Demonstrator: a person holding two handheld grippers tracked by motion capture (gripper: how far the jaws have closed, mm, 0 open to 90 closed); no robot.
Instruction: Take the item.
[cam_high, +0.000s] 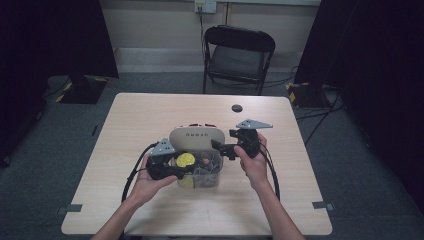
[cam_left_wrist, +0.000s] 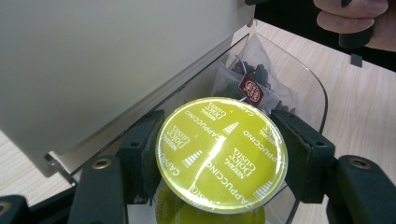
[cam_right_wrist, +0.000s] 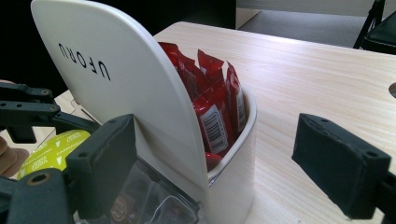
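Standing on grey carpet, my pale wood-grain bench (cam_high: 150, 125) fills the middle of the high view, with a black folding chair (cam_high: 239, 55) at top centre and dark curtains at both upper corners. At the bench's centre sits a cream organiser (cam_high: 196, 137) with a rounded, matte lid lettered on its face. My left gripper (cam_left_wrist: 219, 156) pinches a round yellow-green coffee capsule (cam_left_wrist: 220, 153) between its jaws, its glossy foil printed "Cappuccino", over the clear plastic front bin (cam_left_wrist: 308, 88); a mesh tea bag (cam_left_wrist: 254, 79) lies behind it. My right gripper (cam_right_wrist: 233, 163) has its jaws spread wide, one pad against the lid (cam_right_wrist: 116, 74). That gripper's view reveals shiny red sachets (cam_right_wrist: 212, 107) standing in the rear compartment.
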